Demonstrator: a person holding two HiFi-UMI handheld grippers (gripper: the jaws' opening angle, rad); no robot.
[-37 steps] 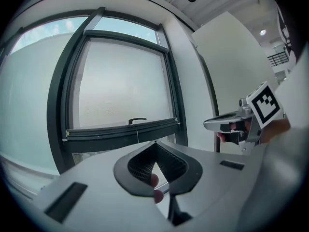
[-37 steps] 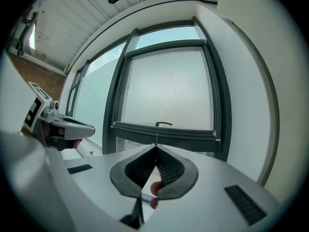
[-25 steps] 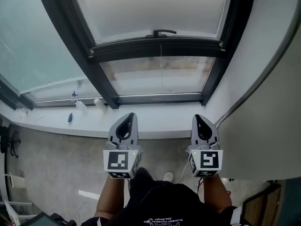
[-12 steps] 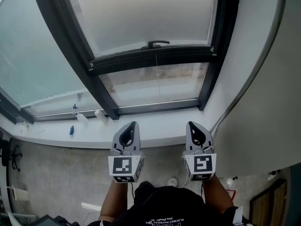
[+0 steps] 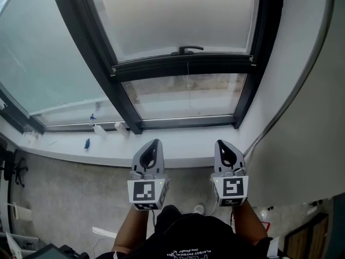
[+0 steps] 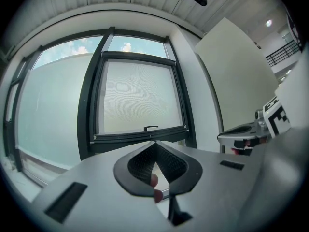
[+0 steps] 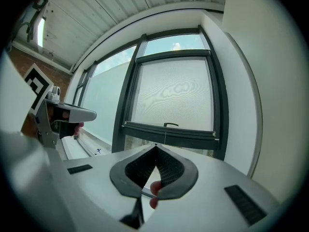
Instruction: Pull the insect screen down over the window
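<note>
Since my left gripper (image 5: pixel 154 144) and my right gripper (image 5: pixel 222 145) are both pinched fully together with nothing between the pads, the first thing that could go wrong is arriving at the insect screen (image 5: pixel 178 15) unable to take hold. I judge that I must spread one pair before it reaches the small dark handle (image 5: pixel 190 49), or the closed tips will only knock against it. That screen is partway down the window, its bottom bar (image 5: pixel 183 66) hanging above a strip of uncovered glass (image 5: pixel 161 96). Both of my tools sit side by side well short of it, on my side of the white sill (image 5: pixel 178 140). The handle looks low and shallow, so a grip taken at its edge could slide off as I pull, and a sprung screen, if this is one, might then run back up. Pulling off to one side of the bar's middle could tilt the bar and bind it in the dark window frame (image 5: pixel 252 74). A thin line (image 5: pixel 187 80) drops from the bar's middle, a cord as far as I can tell, and snagging it with a jaw by accident could jerk the bar unevenly. Low down, the sill lies close beneath the frame, so a hard final pull risks driving my tips into it.
</note>
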